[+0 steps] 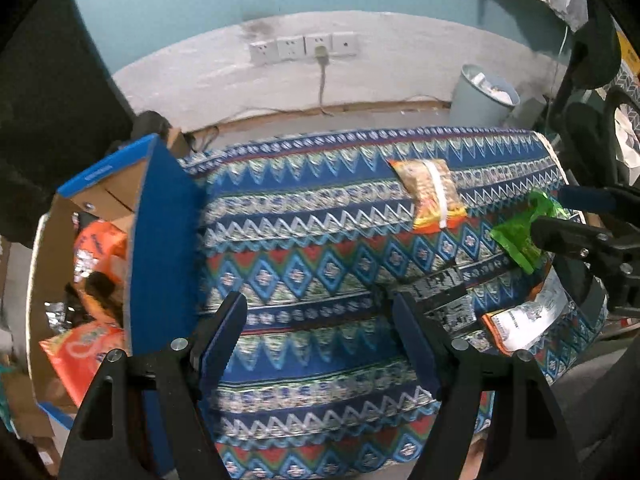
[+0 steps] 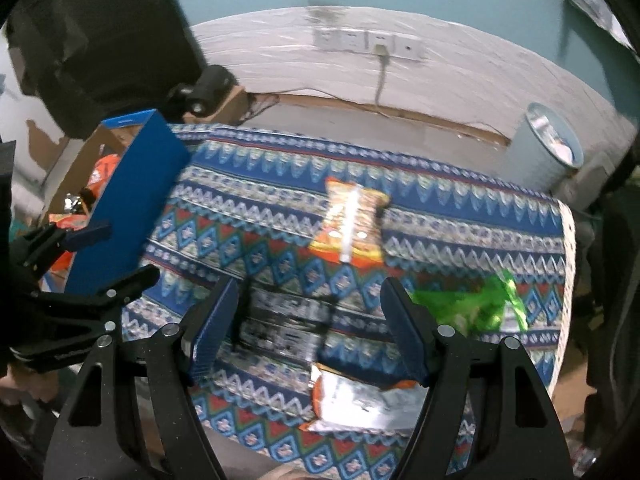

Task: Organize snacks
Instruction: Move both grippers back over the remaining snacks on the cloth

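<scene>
No brand name can be read on any packet: the print is too small or smeared by motion blur. The blue cardboard box with brown inside [image 1: 160, 248] stands at the left edge of the surface, which is covered by a blue, red and white zigzag-patterned cloth [image 1: 304, 248]. A white word runs along the box's blue rim, too blurred to read. Inside the box lie orange snack packets [image 1: 86, 350] and some silvery ones, partly hidden by the box wall.

On the cloth lie four packets. An orange-and-yellow snack packet with a white seam strip [image 2: 350, 224] lies face down near the far edge, so its front label is hidden. A black-and-silver printed packet [image 2: 286, 320] lies in the middle; its lettering is only a smear. A silver-backed packet with orange edges [image 2: 356, 404] lies nearest, its top corner covered by a finger of the right gripper [image 2: 310, 328]. A crumpled bright green packet [image 2: 476, 308] lies toward the right edge, partly behind that same finger.

The right gripper's jaws stand apart above the black-and-silver packet, gripping nothing. The left gripper [image 1: 318, 338] hovers over bare cloth beside the box, its jaws also apart and empty.

A pale grey waste bin [image 1: 482, 94] stands behind the surface, below a row of white wall sockets [image 1: 304, 46] with one plug in.
</scene>
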Demonstrator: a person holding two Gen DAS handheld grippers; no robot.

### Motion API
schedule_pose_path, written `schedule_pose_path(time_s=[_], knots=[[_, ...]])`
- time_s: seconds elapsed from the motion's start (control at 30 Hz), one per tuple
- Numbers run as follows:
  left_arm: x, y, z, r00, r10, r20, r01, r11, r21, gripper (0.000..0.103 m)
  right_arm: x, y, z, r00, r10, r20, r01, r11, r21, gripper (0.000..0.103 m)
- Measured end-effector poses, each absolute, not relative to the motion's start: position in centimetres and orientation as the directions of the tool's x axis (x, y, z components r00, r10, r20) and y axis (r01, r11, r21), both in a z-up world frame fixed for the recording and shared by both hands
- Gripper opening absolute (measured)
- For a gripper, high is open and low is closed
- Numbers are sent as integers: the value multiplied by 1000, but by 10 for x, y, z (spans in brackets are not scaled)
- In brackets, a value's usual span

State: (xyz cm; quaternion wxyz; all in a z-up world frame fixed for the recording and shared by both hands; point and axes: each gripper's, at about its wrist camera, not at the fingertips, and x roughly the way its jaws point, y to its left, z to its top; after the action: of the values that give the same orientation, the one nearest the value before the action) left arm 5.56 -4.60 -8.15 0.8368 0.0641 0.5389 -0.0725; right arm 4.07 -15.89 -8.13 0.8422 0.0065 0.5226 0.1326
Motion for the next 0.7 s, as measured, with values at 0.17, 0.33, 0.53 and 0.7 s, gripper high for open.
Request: schedule_pose_path(time_s=[0.17,0.33,0.53,0.7], knots=[[60,-66,-92,372,-65,-926,202,979,12,77,37,-189,-95,406,202,-892,-153,977,151,73],[59,-88,-100,358,-59,-932,255,966,37,77,30,-215,-113,368,182,-912,-118,982,149,73],[54,-106,-112,342,-34,-939,302,950,75,77,28,-232,-146,294,145,-945,-100,988,120,73],[50,-113,-118,341,-15,-940,316,944,99,77,29,-241,-163,274,49,-960,-82,996,28,73]])
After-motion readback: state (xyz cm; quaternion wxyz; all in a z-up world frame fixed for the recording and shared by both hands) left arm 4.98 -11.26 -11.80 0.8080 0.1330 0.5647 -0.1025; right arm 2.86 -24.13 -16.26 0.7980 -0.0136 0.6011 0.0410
